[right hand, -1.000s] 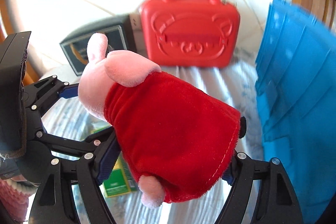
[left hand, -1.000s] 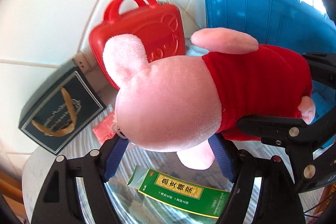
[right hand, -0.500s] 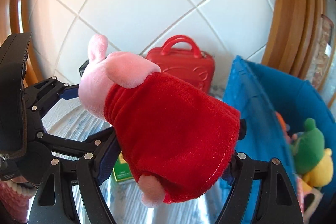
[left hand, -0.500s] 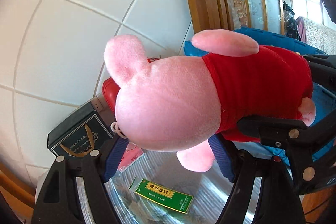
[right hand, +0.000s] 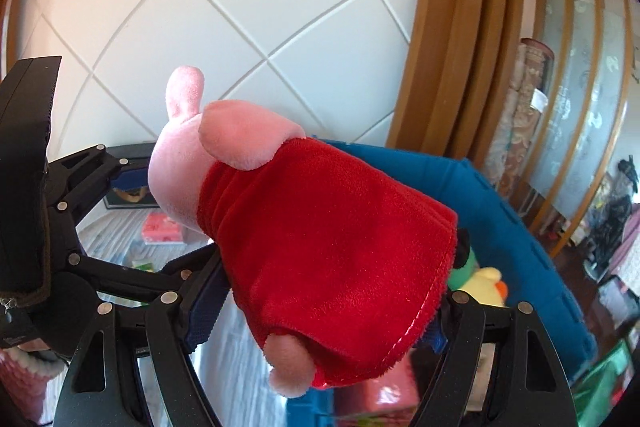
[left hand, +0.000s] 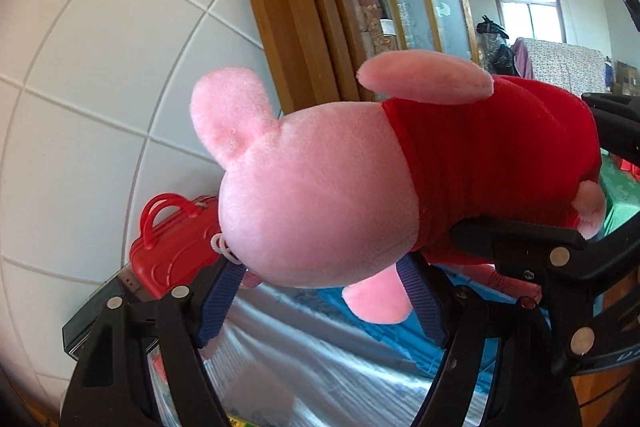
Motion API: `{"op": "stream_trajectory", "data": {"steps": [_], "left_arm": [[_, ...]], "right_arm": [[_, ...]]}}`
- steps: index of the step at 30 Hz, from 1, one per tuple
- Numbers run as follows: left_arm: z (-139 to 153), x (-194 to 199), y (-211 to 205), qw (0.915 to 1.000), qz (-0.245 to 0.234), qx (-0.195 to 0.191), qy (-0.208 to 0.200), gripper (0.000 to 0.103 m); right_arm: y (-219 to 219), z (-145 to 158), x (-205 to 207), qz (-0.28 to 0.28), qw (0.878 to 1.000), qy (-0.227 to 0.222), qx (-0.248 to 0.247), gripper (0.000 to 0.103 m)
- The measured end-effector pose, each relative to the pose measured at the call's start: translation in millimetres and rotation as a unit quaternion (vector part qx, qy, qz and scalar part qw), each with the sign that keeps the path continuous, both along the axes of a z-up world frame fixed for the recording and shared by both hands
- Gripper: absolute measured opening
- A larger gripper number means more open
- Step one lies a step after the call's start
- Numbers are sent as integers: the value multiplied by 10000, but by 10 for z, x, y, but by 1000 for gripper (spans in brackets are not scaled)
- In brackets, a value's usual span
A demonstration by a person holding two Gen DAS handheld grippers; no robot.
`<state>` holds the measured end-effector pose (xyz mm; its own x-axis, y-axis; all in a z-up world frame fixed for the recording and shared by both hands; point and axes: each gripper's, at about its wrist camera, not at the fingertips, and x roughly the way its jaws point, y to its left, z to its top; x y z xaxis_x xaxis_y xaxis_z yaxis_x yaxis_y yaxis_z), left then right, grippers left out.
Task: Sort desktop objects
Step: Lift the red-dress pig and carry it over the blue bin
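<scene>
A pink plush pig in a red dress (left hand: 320, 195) is held in the air by both grippers. My left gripper (left hand: 320, 299) is shut on its pink head. My right gripper (right hand: 320, 323) is shut on the red dress (right hand: 332, 259); it also shows at the right of the left wrist view (left hand: 560, 259). The pig hangs over the rim of a blue bin (right hand: 500, 211), which holds a green and yellow plush toy (right hand: 480, 275).
A red toy case (left hand: 172, 247) stands against the white tiled wall, beside a dark box (left hand: 92, 323). A pink packet (right hand: 162, 229) and a green box (right hand: 144, 265) lie on the striped tabletop (left hand: 300, 367). A wooden door frame (right hand: 452, 39) rises behind the bin.
Both grippers have lifted the plush pig higher and carried it right, towards the blue bin. The tabletop items have dropped lower in view, and the bin's inside now shows.
</scene>
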<state>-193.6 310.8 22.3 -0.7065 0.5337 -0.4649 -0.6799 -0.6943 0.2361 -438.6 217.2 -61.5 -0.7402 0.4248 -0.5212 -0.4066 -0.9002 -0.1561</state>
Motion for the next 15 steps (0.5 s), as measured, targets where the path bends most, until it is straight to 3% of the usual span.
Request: {"op": "stream_trajectory", "data": {"steps": [6, 15], "left_arm": [[-77, 227, 756, 9981, -576, -171, -160, 76], [-504, 425, 1571, 9887, -934, -1039, -551, 76]], "right_arm": [[494, 7, 479, -596, 9981, -89, 82, 80], [1205, -414, 895, -1364, 9887, -600, -142, 78]]}}
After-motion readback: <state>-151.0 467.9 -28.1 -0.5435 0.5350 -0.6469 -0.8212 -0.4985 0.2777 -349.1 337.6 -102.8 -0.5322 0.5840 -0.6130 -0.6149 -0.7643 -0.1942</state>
